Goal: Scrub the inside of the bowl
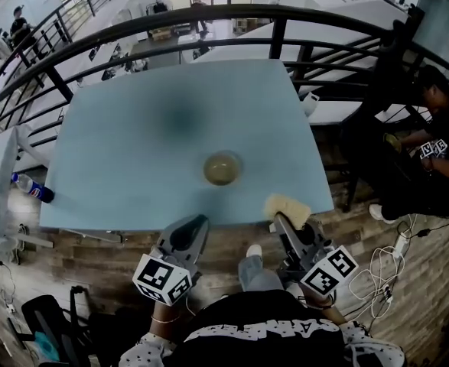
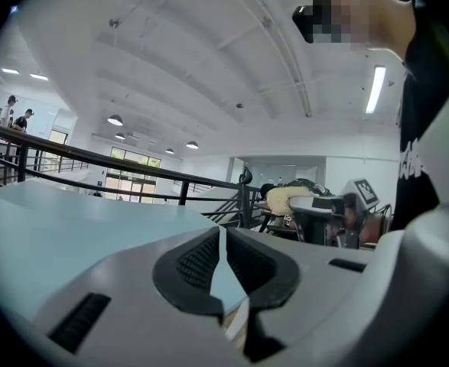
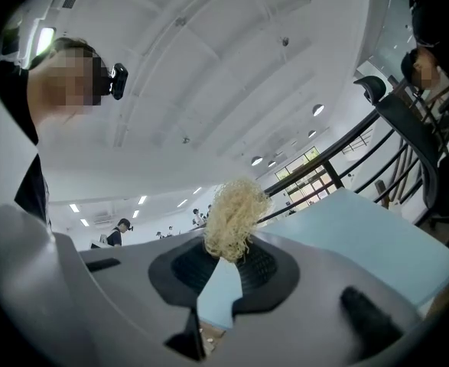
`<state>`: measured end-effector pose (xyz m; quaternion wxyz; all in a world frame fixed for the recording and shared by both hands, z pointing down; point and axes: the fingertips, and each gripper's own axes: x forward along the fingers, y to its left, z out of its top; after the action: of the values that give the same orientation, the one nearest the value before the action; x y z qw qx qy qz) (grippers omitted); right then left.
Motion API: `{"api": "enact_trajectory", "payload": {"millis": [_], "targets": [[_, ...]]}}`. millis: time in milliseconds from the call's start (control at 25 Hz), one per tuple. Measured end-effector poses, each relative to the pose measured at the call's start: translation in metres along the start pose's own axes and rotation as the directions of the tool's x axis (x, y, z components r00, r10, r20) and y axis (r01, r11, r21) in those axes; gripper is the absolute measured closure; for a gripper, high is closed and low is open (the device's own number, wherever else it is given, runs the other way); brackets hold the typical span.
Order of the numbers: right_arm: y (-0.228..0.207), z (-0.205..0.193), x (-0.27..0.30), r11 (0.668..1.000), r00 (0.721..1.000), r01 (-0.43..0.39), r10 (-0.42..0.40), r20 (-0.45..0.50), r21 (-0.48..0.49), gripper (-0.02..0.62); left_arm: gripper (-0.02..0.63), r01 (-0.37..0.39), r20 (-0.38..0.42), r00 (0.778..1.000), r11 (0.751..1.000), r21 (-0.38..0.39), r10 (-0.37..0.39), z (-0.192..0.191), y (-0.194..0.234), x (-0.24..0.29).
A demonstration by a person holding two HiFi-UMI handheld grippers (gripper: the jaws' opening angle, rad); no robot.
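A small tan bowl (image 1: 222, 168) stands upright on the light blue table (image 1: 132, 159), a little in from the near edge. My right gripper (image 1: 283, 222) is at that edge, right of the bowl, shut on a pale yellow fibrous scrubber (image 1: 287, 207). In the right gripper view the scrubber (image 3: 232, 219) sticks up from between the jaws of the right gripper (image 3: 228, 254). My left gripper (image 1: 196, 223) hovers at the near edge, left of the bowl, shut and empty. In the left gripper view the left gripper (image 2: 222, 241) has its pads together, with the scrubber (image 2: 284, 199) off to the right.
A plastic bottle (image 1: 33, 188) lies on a ledge beyond the table's left edge. A black railing (image 1: 232, 21) curves behind the table. A person (image 1: 438, 151) sits at the right. Cables (image 1: 385, 270) trail on the wooden floor.
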<state>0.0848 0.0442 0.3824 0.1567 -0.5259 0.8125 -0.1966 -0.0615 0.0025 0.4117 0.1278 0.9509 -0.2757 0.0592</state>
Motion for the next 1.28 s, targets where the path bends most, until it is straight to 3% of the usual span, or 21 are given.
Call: {"api": "enact_trajectory", "payload": {"millis": [360, 680, 1000, 1280], "targets": [[-0.031, 0.017, 0.033, 0.999, 0.998, -0.049, 0.049, -0.027, -0.002, 0.537, 0.589, -0.078, -0.084, 0.993, 0.997, 0.026, 0.080, -0.005, 0.028, 0.034], [-0.061, 0.034, 0.064, 0.993, 0.991, -0.110, 0.108, -0.076, -0.031, 0.537, 0.588, -0.122, -0.107, 0.987, 0.992, -0.009, 0.120, 0.001, 0.036, 0.064], [-0.094, 0.027, 0.096, 0.984, 0.977, -0.168, 0.160, -0.140, -0.052, 0.537, 0.588, -0.240, -0.119, 0.965, 0.970, -0.046, 0.233, -0.014, 0.070, 0.086], [-0.106, 0.008, 0.115, 0.978, 0.959, -0.204, 0.192, -0.207, -0.036, 0.537, 0.588, -0.310, -0.181, 0.939, 0.947, -0.087, 0.291, -0.041, 0.090, 0.101]]}}
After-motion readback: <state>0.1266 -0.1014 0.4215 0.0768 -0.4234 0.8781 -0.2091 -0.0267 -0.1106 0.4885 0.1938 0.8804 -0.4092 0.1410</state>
